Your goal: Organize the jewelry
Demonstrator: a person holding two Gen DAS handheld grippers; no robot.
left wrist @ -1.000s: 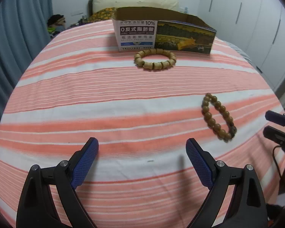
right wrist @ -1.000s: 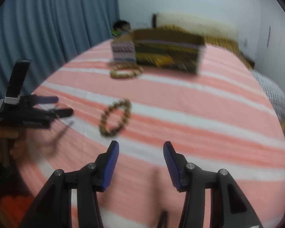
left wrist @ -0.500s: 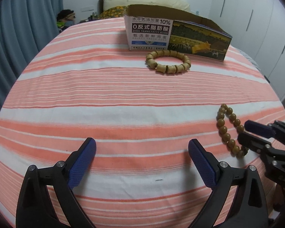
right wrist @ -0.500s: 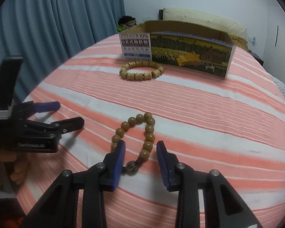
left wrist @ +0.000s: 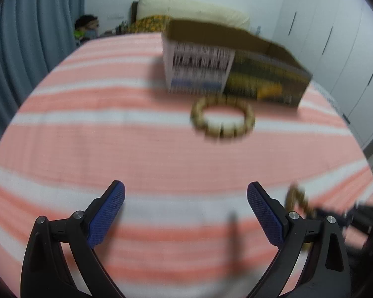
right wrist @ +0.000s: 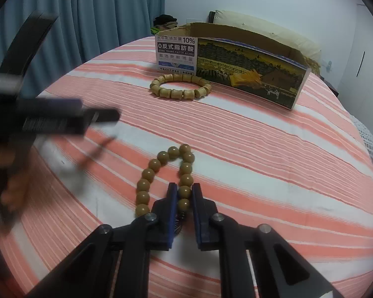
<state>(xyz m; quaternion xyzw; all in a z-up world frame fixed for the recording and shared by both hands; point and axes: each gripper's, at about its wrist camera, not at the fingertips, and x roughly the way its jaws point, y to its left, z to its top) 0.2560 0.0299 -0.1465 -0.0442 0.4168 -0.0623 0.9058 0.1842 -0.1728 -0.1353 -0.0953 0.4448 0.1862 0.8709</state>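
Note:
A round-bead brown bracelet [right wrist: 161, 171] lies on the striped bedspread. My right gripper [right wrist: 184, 193] is shut on its near beads. The bracelet shows blurred at the right edge of the left wrist view [left wrist: 296, 198]. A second bracelet of pale barrel beads [right wrist: 180, 88] lies in front of an open cardboard box [right wrist: 248, 62], also in the left wrist view: bracelet [left wrist: 222, 119], box [left wrist: 236, 67]. My left gripper [left wrist: 185, 213] is open and empty above the bedspread, well short of the pale bracelet. It appears blurred at the left of the right wrist view [right wrist: 97, 115].
The pink and white striped bedspread [right wrist: 273, 149] covers the bed. Blue curtains [right wrist: 87, 12] hang at the left. Pillows [left wrist: 191, 12] and a headboard lie behind the box. White wardrobe doors [left wrist: 335, 37] stand at the right.
My right gripper has closed on the round-bead bracelet's near beads. My left gripper has moved forward toward the pale bracelet and the box, and its view is blurred.

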